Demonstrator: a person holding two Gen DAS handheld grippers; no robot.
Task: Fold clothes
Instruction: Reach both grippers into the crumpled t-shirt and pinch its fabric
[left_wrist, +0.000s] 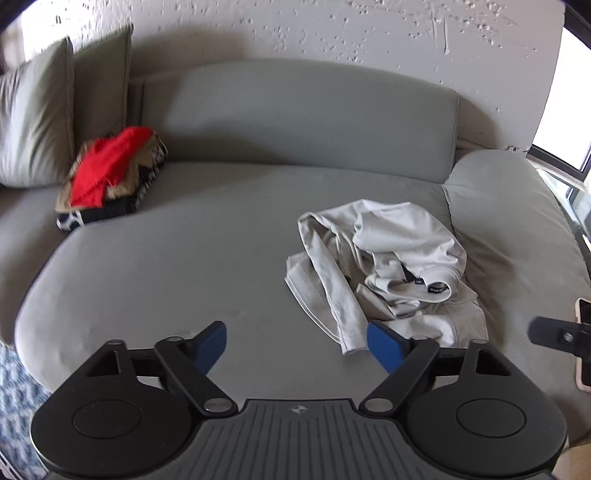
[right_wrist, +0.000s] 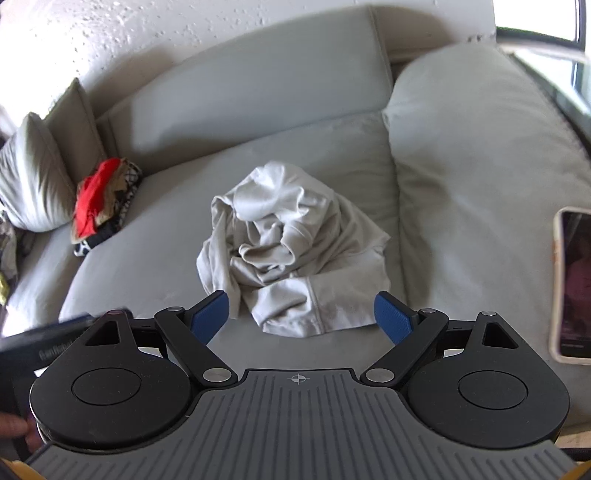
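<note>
A crumpled light grey sweatshirt (left_wrist: 384, 269) lies in a heap on the grey sofa seat (left_wrist: 207, 236); it also shows in the right wrist view (right_wrist: 291, 247). My left gripper (left_wrist: 297, 345) is open and empty, just in front and left of the heap; a sleeve end lies by its right finger (left_wrist: 384, 349). My right gripper (right_wrist: 301, 317) is open and empty, its fingers either side of the heap's near edge, a little above it.
A stack of folded clothes with a red top piece (left_wrist: 110, 173) sits at the seat's back left, also in the right wrist view (right_wrist: 99, 203). Loose cushions (left_wrist: 37, 118) stand left. A padded armrest (right_wrist: 480, 166) is right. A phone on a mount (right_wrist: 572, 280) is at the right edge.
</note>
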